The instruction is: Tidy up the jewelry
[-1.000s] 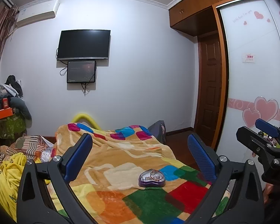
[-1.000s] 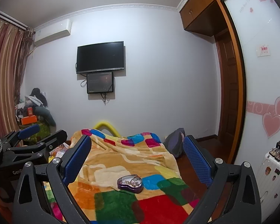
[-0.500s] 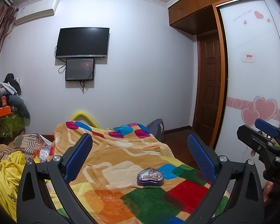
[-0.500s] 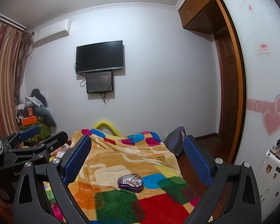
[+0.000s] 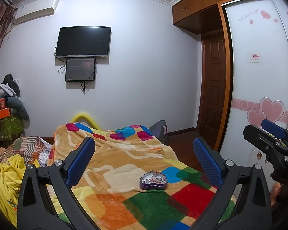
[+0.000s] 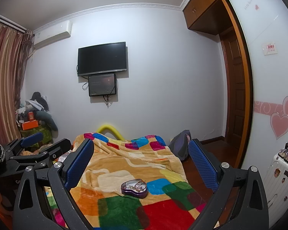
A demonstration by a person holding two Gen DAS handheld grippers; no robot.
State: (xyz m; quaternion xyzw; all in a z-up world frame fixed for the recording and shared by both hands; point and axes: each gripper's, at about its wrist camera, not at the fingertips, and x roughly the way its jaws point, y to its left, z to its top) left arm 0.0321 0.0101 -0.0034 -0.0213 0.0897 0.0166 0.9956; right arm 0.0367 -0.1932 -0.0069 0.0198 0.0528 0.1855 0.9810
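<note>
A purple heart-shaped tin (image 5: 153, 180) with several pieces of jewelry in it sits on the patchwork blanket (image 5: 124, 164) on the bed; it also shows in the right wrist view (image 6: 134, 188). My left gripper (image 5: 144, 149) is open and empty, held above the bed short of the tin. My right gripper (image 6: 141, 149) is open and empty, also above the bed. Each gripper shows at the edge of the other's view: the right one (image 5: 266, 134) and the left one (image 6: 42, 143).
Yellow and striped clothes (image 5: 11, 164) lie left of the blanket. A cluttered stand (image 6: 32, 122) is by the curtain. A backpack (image 6: 180, 143) sits on the floor at the bed's foot. A white suitcase (image 6: 278, 174) with small items stands right, by the wardrobe door (image 5: 259, 76).
Both views have shifted slightly; the tin sits a little lower and nearer in the left wrist view. Both grippers stay open and empty.
</note>
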